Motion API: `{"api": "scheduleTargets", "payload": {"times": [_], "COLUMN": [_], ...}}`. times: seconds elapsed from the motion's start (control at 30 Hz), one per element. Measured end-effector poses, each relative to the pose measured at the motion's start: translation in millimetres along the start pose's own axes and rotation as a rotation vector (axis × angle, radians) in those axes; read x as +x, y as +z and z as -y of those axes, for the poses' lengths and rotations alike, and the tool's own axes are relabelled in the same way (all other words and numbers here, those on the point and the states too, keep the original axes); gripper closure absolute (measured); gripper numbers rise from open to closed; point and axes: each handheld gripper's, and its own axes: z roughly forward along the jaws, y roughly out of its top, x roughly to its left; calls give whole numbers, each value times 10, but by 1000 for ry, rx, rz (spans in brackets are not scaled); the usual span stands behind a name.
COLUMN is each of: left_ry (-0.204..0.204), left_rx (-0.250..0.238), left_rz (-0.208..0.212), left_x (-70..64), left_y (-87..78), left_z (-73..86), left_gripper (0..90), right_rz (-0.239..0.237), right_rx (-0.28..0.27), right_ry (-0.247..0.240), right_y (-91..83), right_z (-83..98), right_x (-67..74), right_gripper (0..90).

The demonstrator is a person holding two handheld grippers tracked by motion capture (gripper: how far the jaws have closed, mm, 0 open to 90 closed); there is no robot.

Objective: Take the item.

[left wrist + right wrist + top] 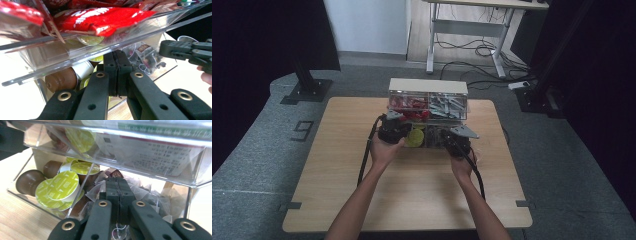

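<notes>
Organizer (427, 95), clear acrylic, two tiers, stands at 12 o'clock on my wooden surface (412, 195), past both hands. Nearest me: my left gripper (393, 131) at 11 o'clock, its fingers (110, 67) pressed together in front of the lower tier; my right gripper (458, 140) at 1 o'clock, fingers (111, 192) likewise together, a white thread showing at their base. I cannot tell what the thread belongs to. Lower tier, left bay: brown capsules with green lids (58, 186). Right bay: clear tea sachets (147, 195). Upper tier, farther: red packets (100, 18) left, pale printed packets (155, 157) right. Beyond: grey floor (572, 150).
</notes>
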Motion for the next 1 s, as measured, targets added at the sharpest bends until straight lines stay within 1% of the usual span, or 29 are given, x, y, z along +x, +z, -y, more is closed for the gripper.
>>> {"api": "scheduleTargets", "payload": {"times": [0.2, 0.33, 0.53, 0.83, 1.0], "left_ry": [-1, -2, -2, -3, -2], "left_rx": [1, 1, 1, 2, 2], "left_rz": [-2, -3, -5, -5, -5], "left_x": [-3, -4, -5, -7, -11], "left_y": [5, 8, 12, 12, 8], "left_z": [1, 0, 1, 1, 5], "left_gripper": [892, 892, 892, 891, 890], "right_rz": [-14, -20, -32, -28, -25], "right_rx": [-23, -34, -53, -81, -88], "right_ry": [-18, -21, -11, -12, -10], "right_y": [-104, -154, -234, -363, -415], "right_z": [-34, -48, -64, -109, -117], "right_x": [28, 32, 0, -53, -81], "right_gripper": [888, 888, 889, 889, 890]}}
